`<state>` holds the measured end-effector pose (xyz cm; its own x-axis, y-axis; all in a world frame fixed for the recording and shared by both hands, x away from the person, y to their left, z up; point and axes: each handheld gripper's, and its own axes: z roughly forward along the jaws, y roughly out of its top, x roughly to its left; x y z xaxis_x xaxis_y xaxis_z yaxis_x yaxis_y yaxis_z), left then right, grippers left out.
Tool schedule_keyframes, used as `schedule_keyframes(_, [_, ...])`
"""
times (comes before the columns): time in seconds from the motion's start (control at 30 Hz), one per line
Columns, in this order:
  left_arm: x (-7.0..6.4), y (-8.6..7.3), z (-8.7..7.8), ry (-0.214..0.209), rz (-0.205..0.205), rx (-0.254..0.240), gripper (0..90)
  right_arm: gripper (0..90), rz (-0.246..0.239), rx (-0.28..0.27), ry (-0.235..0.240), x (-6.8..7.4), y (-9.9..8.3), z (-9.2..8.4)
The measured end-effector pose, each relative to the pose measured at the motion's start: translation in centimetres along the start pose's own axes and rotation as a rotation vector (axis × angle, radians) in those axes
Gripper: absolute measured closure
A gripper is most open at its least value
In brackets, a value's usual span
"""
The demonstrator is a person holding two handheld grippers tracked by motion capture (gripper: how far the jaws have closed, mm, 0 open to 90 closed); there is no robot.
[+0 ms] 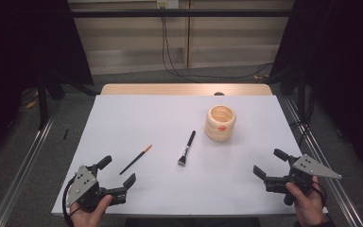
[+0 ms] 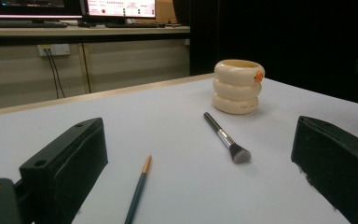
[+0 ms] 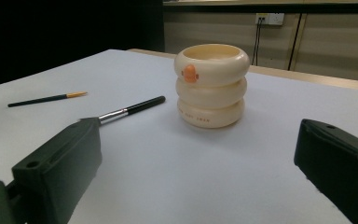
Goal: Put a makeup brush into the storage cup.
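Nearest, low in left gripper view: both black jaws, cropped by frame edges, spread wide, nothing between.

Left gripper (image 1: 118, 171): near left corner of table (image 1: 137, 118), held by left hand (image 1: 90, 213); hand cut off at bottom edge.

Right gripper (image 1: 267, 163): near right corner, jaws equally wide and empty, held by right hand (image 1: 308, 203), likewise cropped.

Thin pencil brush (image 1: 135, 159), dark handle, orange tip: just ahead of left gripper, lower end cut off in left gripper view.

Makeup brush (image 1: 186, 148): between both grippers, farther ahead; bristle end hidden behind jaw in right gripper view.

Cream ringed holder (image 1: 220, 123), orange mark on side: ahead of right gripper, upright. Interior only partly visible from above, apparently empty. Small print at base unreadable.
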<state>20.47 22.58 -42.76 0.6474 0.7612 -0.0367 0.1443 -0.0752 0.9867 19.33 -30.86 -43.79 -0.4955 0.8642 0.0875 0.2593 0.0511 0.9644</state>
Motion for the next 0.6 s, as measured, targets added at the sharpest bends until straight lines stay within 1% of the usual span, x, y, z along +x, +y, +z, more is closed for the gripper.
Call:
schedule_keyframes(0.03, [-0.06, 0.00, 0.05, 0.004, 0.000, 0.001, 3.3, 0.4, -0.001, 0.003, 0.003, -0.01, -0.02, 0.03])
schedule_keyframes(0.07, [-0.05, 0.00, 0.08, -0.004, 0.006, 0.005, 3.3, 0.4, 0.001, 0.005, -0.001, -0.01, -0.04, 0.06])
schedule_keyframes(0.1, [-0.05, -0.01, 0.11, -0.003, 0.008, 0.009, 3.3, 0.4, 0.006, 0.011, -0.002, -0.03, -0.04, 0.05])
schedule_keyframes(0.17, [-0.11, 0.00, 0.18, 0.000, 0.002, 0.011, 3.3, 0.4, 0.010, 0.010, 0.001, -0.09, -0.07, 0.04])
schedule_keyframes(0.27, [-0.08, 0.02, 0.24, 0.002, 0.005, 0.013, 3.3, 0.4, 0.008, 0.014, -0.003, -0.19, -0.11, 0.02])
schedule_keyframes(0.33, [-0.07, 0.00, 0.35, -0.006, 0.008, 0.018, 3.3, 0.4, 0.009, 0.016, -0.004, -0.20, -0.14, -0.01])
schedule_keyframes(0.43, [-0.10, 0.03, 0.28, 0.001, 0.002, 0.016, 3.3, 0.4, -0.005, 0.024, 0.003, -0.08, -0.17, -0.06])
schedule_keyframes(0.47, [-0.06, 0.05, 0.20, 0.008, 0.003, 0.018, 3.3, 0.4, -0.001, 0.027, 0.005, 0.00, -0.16, -0.06])
schedule_keyframes(0.53, [-0.08, 0.03, 0.15, -0.001, -0.003, 0.013, 3.3, 0.4, -0.006, 0.018, 0.008, 0.09, -0.10, -0.12])
schedule_keyframes(0.6, [-0.08, 0.08, 0.04, 0.003, 0.005, 0.022, 3.3, 0.3, -0.010, 0.011, 0.008, 0.17, -0.05, -0.09])
